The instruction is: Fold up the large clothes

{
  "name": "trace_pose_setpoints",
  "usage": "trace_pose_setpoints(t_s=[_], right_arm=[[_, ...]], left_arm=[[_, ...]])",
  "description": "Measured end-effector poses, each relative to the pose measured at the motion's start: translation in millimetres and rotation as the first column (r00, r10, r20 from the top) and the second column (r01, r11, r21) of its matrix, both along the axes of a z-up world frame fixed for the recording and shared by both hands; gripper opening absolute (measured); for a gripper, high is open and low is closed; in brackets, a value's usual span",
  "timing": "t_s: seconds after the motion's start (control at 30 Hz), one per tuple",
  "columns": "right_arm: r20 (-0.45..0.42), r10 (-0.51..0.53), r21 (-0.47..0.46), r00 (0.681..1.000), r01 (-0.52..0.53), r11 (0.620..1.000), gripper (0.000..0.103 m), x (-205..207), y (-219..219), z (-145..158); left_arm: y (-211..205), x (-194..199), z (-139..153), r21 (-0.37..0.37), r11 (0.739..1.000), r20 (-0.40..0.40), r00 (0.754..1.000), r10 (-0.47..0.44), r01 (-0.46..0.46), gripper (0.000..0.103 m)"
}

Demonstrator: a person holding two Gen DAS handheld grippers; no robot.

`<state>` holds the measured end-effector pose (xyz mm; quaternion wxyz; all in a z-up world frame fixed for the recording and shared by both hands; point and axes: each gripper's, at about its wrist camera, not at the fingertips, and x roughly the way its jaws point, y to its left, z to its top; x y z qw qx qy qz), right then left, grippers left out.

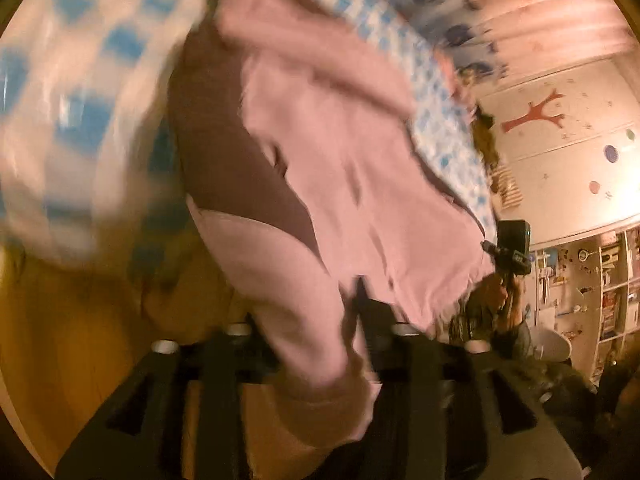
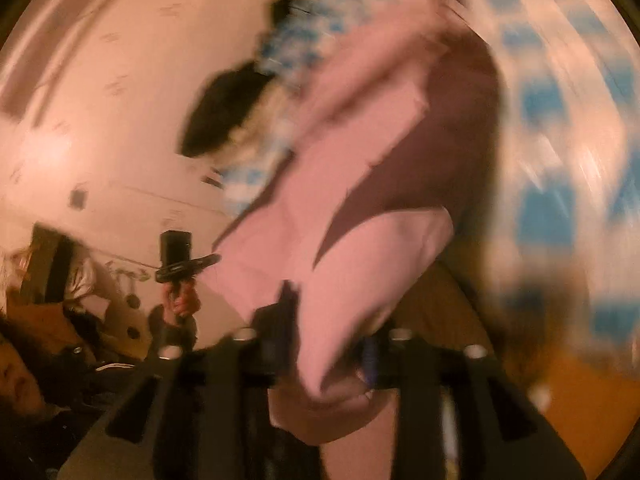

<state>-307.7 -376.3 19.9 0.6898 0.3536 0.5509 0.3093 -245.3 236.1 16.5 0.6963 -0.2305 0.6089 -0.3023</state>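
Left claw (image 1: 320,344) clamped on pink garment (image 1: 340,152), right claw (image 2: 324,344) clamped likewise, cloth stretching ahead.

The garment (image 1: 340,184) is pale pink with a darker mauve-brown inner side. Behind it, toward eleven o'clock, the bedcover (image 1: 72,92) is white with blue checks. At seven o'clock the floor (image 1: 80,360) is amber.

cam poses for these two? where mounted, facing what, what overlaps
Left wrist: sits on the left tongs, looks down along them at the pink garment over the blue-checked bedding; right tongs and hand show.
Right wrist: sits on the right tongs, same garment; left tongs and hand show.
Shared: garment, bedding.
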Motion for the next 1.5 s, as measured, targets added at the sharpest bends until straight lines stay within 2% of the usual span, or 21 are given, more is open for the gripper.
trace_pose_setpoints(t_s=[0.07, 0.13, 0.2, 0.27, 0.37, 0.57, 0.6, 0.63, 0.67, 0.7, 0.73, 0.77, 0.8, 0.83, 0.87, 1.0, 1.17, 1.27, 1.4, 1.5], right_arm=[[-0.053, -0.037, 0.026, 0.998, 0.038, 0.999, 0.051, -10.3, -16.9, -25.7], [-0.074, -0.081, 0.099, 0.994, 0.088, 0.991, 0.067, -16.1, -35.6, -40.5], [-0.063, -0.112, 0.127, 0.992, 0.120, 0.985, 0.075, -20.3, -47.1, -46.3], [-0.063, -0.102, 0.179, 0.993, 0.112, 0.978, 0.077, -20.8, -47.2, -50.4], [-0.067, -0.065, 0.179, 0.996, 0.076, 0.981, 0.081, -14.6, -37.6, -58.0], [-0.122, 0.011, 0.186, 0.992, 0.012, 0.983, 0.081, 1.7, -0.7, -81.5], [-0.104, 0.022, 0.202, 0.994, -0.001, 0.979, 0.077, 2.0, 6.7, -81.7], [-0.086, 0.021, 0.199, 0.996, -0.004, 0.980, 0.056, 2.0, 11.1, -80.8], [-0.071, 0.021, 0.208, 0.997, -0.006, 0.978, 0.042, 1.2, 16.1, -79.9], [-0.060, 0.013, 0.212, 0.998, 0.000, 0.977, 0.031, -0.2, 17.3, -79.5], [-0.033, -0.003, 0.201, 0.999, 0.009, 0.979, 0.026, -2.4, 19.6, -75.9], [0.001, -0.023, 0.198, 1.000, 0.022, 0.980, 0.024, -6.3, 21.7, -69.7], [0.018, -0.040, 0.203, 0.999, 0.036, 0.978, 0.022, -9.0, 21.6, -65.4], [0.037, -0.063, 0.216, 0.997, 0.053, 0.975, 0.021, -12.8, 21.1, -60.4], [0.052, -0.079, 0.228, 0.995, 0.066, 0.972, 0.021, -15.2, 22.2, -55.7], [0.148, -0.132, 0.309, 0.980, 0.081, 0.948, 0.020, -32.9, 24.6, -24.9], [0.245, -0.191, 0.435, 0.950, 0.068, 0.898, 0.020, -73.5, 9.2, 7.1], [0.240, -0.208, 0.443, 0.948, 0.084, 0.893, 0.020, -97.0, 3.8, 2.0], [0.137, -0.226, 0.473, 0.964, 0.136, 0.870, 0.020, -116.2, 4.7, -43.1], [0.122, -0.258, 0.509, 0.958, 0.163, 0.845, 0.020, -119.2, 6.5, -52.8]], left_arm=[[12.2, -4.9, -26.2, -0.035, 0.999, -0.044, 0.998, 0.035, -0.037, 0.050], [29.8, -6.0, -40.9, -0.076, 0.991, -0.064, 0.992, 0.107, -0.111, 0.074], [46.6, -5.6, -49.2, -0.102, 0.979, -0.063, 0.984, 0.169, -0.175, 0.083], [58.6, -3.6, -55.7, -0.148, 0.964, -0.083, 0.974, 0.210, -0.220, 0.085], [59.6, -2.7, -60.5, -0.163, 0.959, -0.087, 0.972, 0.220, -0.232, 0.087], [25.6, 0.0, -68.8, -0.124, 0.983, -0.096, 0.987, 0.126, -0.138, 0.088], [19.5, 0.0, -71.1, -0.113, 0.986, -0.093, 0.989, 0.114, -0.125, 0.088], [16.3, 0.0, -73.6, -0.112, 0.987, -0.089, 0.990, 0.107, -0.117, 0.088], [13.5, -0.6, -75.0, -0.104, 0.988, -0.086, 0.990, 0.108, -0.117, 0.088], [10.8, -1.6, -74.6, -0.085, 0.988, -0.071, 0.990, 0.124, -0.130, 0.077], [8.4, -2.7, -74.1, -0.086, 0.988, -0.066, 0.990, 0.124, -0.130, 0.049], [4.3, -3.7, -72.1, -0.098, 0.988, -0.069, 0.991, 0.113, -0.119, 0.032], [0.5, -5.0, -68.9, -0.078, 0.990, -0.055, 0.992, 0.112, -0.116, 0.022], [-5.1, -9.2, -58.7, -0.046, 0.993, -0.005, 0.994, 0.112, -0.112, 0.015], [-8.3, -12.3, -49.6, -0.043, 0.993, 0.027, 0.994, 0.109, -0.108, 0.014], [-6.7, -32.2, 1.8, -0.123, 0.988, 0.153, 0.981, 0.116, -0.098, 0.010], [7.1, -66.9, 38.3, -0.196, 0.979, 0.228, 0.969, 0.094, -0.049, 0.010], [17.4, -84.2, 28.1, -0.226, 0.973, 0.200, 0.975, 0.097, -0.050, 0.011], [22.6, -86.8, -19.2, -0.274, 0.955, 0.100, 0.985, 0.143, -0.111, 0.010], [26.1, -86.3, -40.2, -0.306, 0.940, 0.062, 0.982, 0.176, -0.149, 0.010]])
